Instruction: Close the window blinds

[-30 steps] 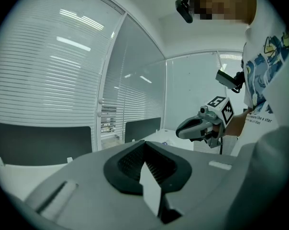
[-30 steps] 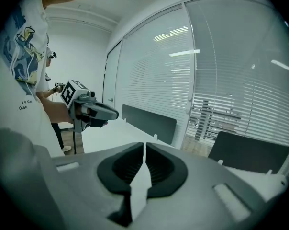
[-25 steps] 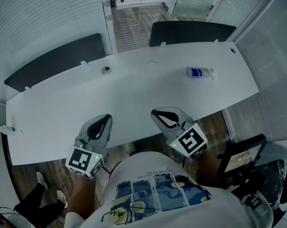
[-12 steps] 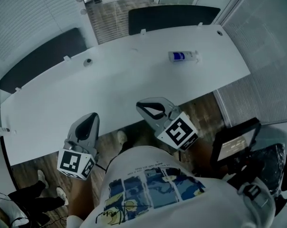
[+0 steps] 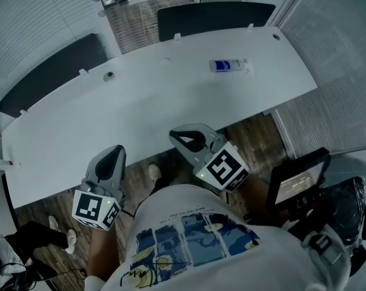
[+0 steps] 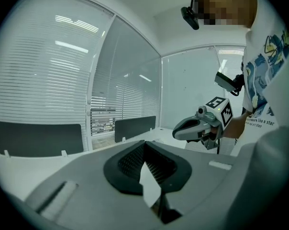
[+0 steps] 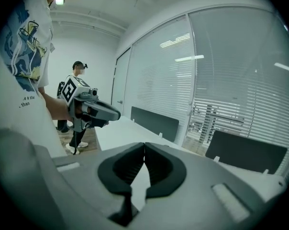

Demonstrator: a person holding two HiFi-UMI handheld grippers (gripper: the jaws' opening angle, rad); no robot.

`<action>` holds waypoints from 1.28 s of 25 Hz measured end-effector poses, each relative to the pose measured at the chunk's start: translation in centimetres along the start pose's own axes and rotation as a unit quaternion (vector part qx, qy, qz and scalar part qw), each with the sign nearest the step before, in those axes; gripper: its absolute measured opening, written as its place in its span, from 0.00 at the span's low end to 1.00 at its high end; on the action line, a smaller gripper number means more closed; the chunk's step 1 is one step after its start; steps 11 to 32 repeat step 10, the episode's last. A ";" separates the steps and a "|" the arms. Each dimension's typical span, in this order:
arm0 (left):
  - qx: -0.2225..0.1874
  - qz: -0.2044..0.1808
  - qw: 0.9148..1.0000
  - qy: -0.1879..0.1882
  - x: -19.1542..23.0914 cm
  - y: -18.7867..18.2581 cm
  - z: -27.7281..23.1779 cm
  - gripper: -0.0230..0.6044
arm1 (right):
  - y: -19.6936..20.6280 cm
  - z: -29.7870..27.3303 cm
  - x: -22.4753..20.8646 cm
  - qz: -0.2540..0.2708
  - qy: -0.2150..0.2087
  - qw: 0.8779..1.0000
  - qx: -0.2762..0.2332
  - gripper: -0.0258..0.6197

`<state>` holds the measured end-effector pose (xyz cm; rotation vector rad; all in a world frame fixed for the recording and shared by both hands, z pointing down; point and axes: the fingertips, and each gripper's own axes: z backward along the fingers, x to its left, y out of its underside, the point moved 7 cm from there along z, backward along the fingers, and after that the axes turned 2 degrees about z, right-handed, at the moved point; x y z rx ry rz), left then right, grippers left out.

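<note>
- Your left tool is clenched with nothing between its jaws. The left gripper view shows the pads meeting at the tip.
- Your right tool is also clenched and empty.
- Both tools hang at the near edge of the white desk, the right one just over it.
- The window blinds line the glass walls past the desk's far side, well apart from both tools.
- A small bottle lies on the desk towards the far right.
</note>
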<state>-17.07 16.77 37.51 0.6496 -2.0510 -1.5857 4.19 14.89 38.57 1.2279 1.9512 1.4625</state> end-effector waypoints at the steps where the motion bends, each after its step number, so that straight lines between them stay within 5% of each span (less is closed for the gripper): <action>1: 0.001 0.001 1.000 0.000 -0.3 0.1 0.1 0.04 | 0.0 0.3 0.1 0.001 0.001 1.000 0.000 0.04; 32: -0.004 0.001 1.000 0.005 -2.1 0.7 0.0 0.04 | 1.1 2.0 0.7 0.003 0.002 1.000 0.004 0.04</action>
